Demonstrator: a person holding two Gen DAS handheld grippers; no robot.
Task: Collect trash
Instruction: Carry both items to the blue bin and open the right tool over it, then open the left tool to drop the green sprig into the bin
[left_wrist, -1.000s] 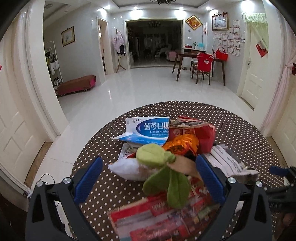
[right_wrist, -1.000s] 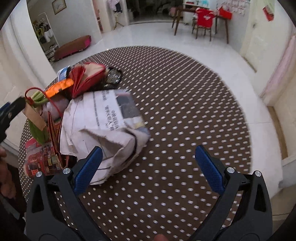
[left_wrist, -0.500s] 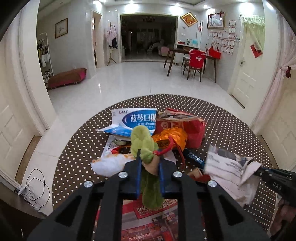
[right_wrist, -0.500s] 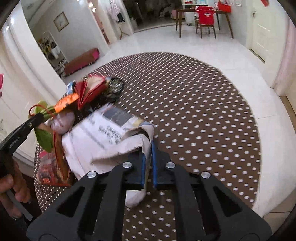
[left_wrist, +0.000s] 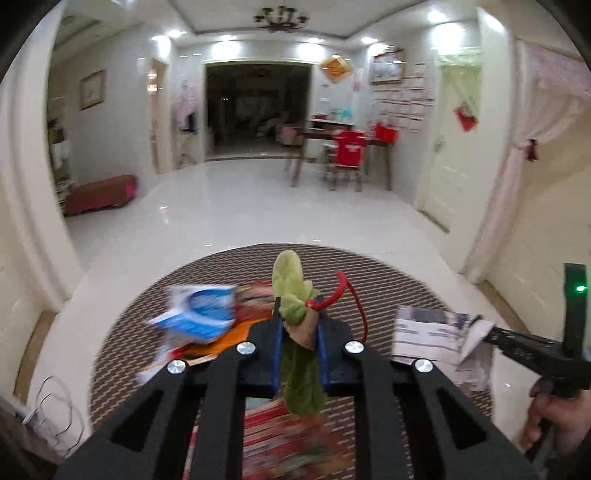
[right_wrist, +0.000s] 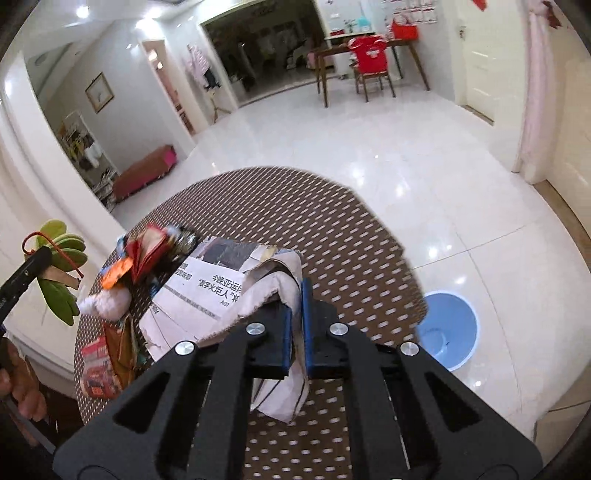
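Above the round polka-dot table (right_wrist: 332, 236), our left gripper (left_wrist: 298, 345) pinches a green leafy sprig (left_wrist: 295, 295) lifted off the pile, while our right gripper (right_wrist: 295, 332) clamps crumpled newspaper (right_wrist: 221, 288); a blue bin (right_wrist: 448, 339) stands on the floor beside the table.

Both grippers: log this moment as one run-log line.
left gripper: shut on green leaf toy | right gripper: shut on newspaper | blue bin: on floor beside table
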